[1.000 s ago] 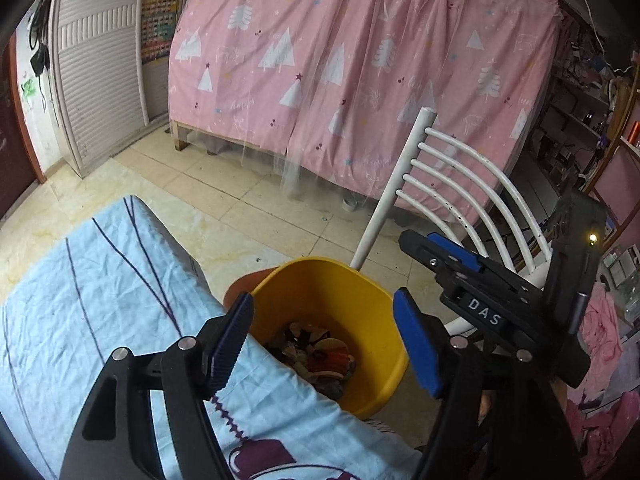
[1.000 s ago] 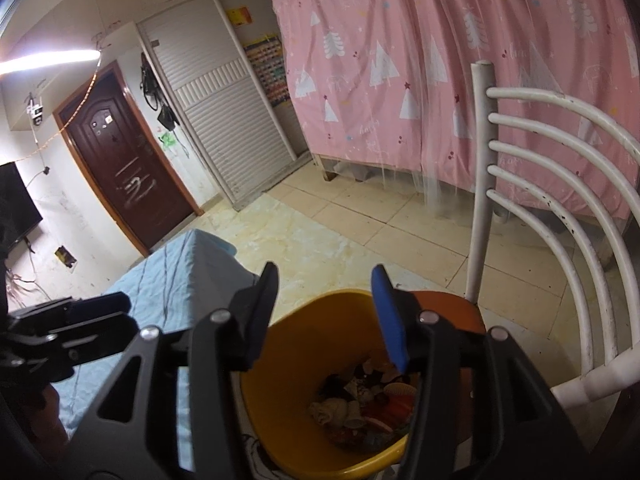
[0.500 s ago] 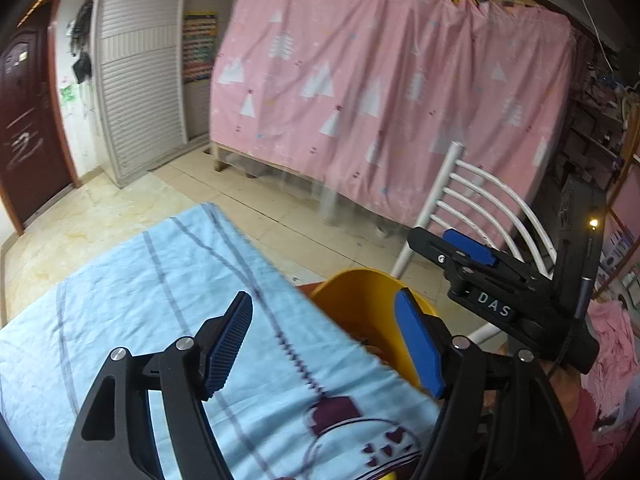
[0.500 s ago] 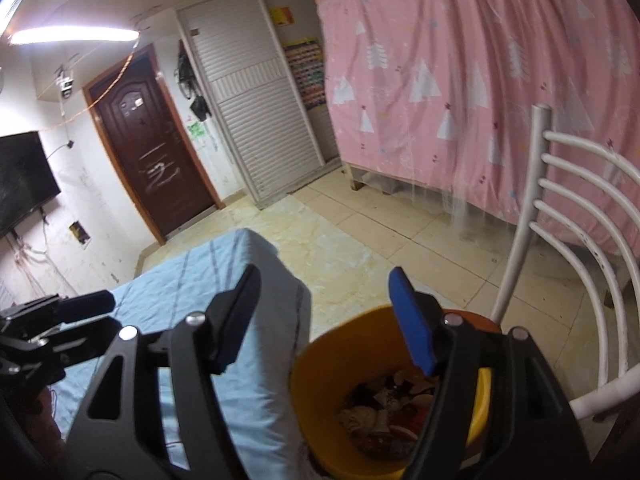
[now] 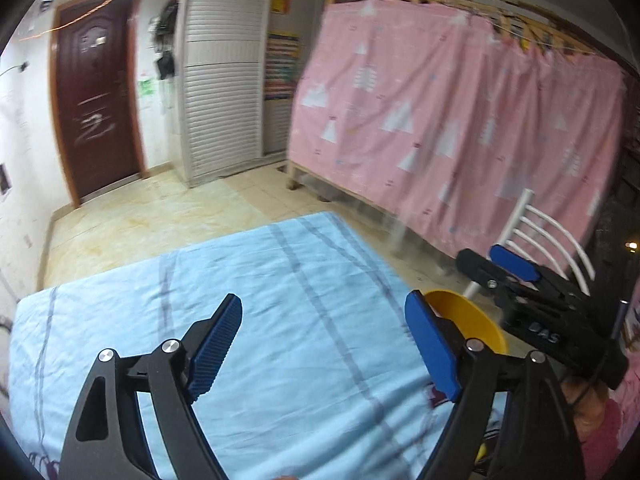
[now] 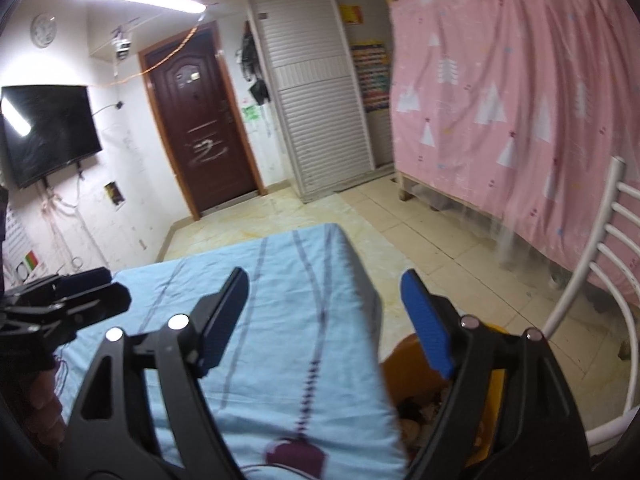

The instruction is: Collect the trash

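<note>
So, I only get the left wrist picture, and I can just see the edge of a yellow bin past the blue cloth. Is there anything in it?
Observer: Yes. The right wrist view looks down into the bin, and a heap of mixed scraps lies at the bottom.
Visitor: Is the right tool carrying anything?
Observer: No. The right tool has just been opening its jaws, and from its own camera there is nothing between them, only the blue cloth beneath.
Visitor: What hangs on the wall left of the door?
Observer: A dark television, which your view does not show.
</note>
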`<state>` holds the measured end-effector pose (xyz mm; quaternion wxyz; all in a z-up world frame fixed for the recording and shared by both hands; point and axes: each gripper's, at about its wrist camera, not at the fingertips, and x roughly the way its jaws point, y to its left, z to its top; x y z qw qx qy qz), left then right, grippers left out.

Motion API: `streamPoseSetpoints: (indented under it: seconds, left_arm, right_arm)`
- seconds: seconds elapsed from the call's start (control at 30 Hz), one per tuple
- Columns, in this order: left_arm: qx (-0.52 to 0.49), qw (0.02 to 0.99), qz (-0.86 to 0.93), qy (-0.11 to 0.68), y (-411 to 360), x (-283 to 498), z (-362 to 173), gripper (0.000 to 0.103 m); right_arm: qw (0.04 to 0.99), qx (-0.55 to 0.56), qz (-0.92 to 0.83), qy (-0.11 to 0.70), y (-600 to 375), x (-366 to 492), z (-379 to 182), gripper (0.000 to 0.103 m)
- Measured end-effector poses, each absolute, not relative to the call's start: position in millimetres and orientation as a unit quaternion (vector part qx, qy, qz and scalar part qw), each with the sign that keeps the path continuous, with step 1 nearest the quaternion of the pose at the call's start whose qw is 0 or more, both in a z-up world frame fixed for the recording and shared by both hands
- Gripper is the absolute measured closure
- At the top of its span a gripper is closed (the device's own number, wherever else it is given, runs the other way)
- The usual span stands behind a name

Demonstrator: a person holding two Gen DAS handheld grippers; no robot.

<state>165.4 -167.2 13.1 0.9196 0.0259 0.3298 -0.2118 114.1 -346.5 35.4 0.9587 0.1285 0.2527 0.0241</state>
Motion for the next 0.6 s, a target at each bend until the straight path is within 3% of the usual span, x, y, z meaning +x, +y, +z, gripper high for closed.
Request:
streamPoseSetpoints:
  seconds: [0.6]
  left_arm:
    - [-0.025,0.939,-0.064,0.337,-45.0,163.9,-1.8,0.026]
  right_arm:
    - [0.95,0.074,0.14,0.268,-244.3,128.7,36.8,0.02]
